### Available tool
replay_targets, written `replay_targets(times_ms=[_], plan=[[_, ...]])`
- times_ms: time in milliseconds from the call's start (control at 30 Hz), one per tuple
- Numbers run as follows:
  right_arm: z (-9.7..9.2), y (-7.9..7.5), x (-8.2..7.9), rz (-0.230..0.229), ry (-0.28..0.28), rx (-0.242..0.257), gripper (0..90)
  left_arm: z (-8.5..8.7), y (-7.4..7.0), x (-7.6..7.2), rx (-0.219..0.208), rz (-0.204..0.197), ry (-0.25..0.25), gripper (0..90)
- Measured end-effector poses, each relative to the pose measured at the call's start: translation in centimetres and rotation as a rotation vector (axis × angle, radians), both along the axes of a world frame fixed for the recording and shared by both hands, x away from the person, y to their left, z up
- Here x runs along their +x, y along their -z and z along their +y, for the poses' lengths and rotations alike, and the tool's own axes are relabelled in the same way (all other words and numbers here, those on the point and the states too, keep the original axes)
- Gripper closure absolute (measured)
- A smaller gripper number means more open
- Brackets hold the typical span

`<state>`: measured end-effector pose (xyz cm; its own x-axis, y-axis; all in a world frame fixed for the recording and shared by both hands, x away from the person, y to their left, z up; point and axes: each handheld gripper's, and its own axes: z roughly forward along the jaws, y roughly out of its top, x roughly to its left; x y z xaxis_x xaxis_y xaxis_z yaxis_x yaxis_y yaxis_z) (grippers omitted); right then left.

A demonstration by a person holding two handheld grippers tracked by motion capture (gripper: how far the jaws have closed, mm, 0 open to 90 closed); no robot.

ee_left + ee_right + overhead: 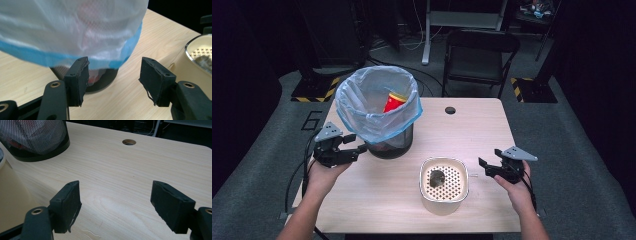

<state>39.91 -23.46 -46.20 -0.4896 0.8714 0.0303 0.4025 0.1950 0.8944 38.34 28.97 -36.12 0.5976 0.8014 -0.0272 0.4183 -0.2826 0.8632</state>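
A black mesh waste bin (pixel 387 145) lined with a clear, blue-edged bag (pixel 362 107) stands on the left half of the table, with a red item (pixel 394 102) inside it. My left gripper (pixel 357 143) is just left of the bin, low and pointed at its base. In the left gripper view it (pixel 112 80) is open with nothing between the pads, and the bag (pixel 75 32) hangs right in front. My right gripper (pixel 484 167) is right of a cream perforated container (pixel 444 197). It (pixel 116 205) is open over bare wood.
A dark lump (pixel 437 178) lies in the cream container, which sits near the table's (pixel 377 200) front edge. A cable hole (pixel 450 110) is at the far middle. A folding chair (pixel 479 55) stands behind the table. The bin's base (pixel 35 155) is far left in the right gripper view.
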Motion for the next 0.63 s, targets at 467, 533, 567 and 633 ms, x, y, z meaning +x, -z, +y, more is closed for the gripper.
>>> replay_targets(times_ms=[467,533,567,633], plan=[[-0.2,0.3,0.1,0.016,0.005,-0.013,23.6,1.7,6.5,-0.6,-0.015,0.023,-0.039,24.1],[-0.3,0.4,0.2,0.015,0.008,-0.017,23.6,2.2,7.9,-0.6,-0.014,0.028,-0.053,22.0],[-0.4,0.6,0.2,0.024,0.014,-0.025,23.6,3.0,9.4,-0.4,-0.011,0.052,-0.075,18.0],[-0.4,0.9,0.3,0.037,0.020,-0.033,23.6,3.3,10.1,-0.2,-0.026,0.069,-0.088,15.0]])
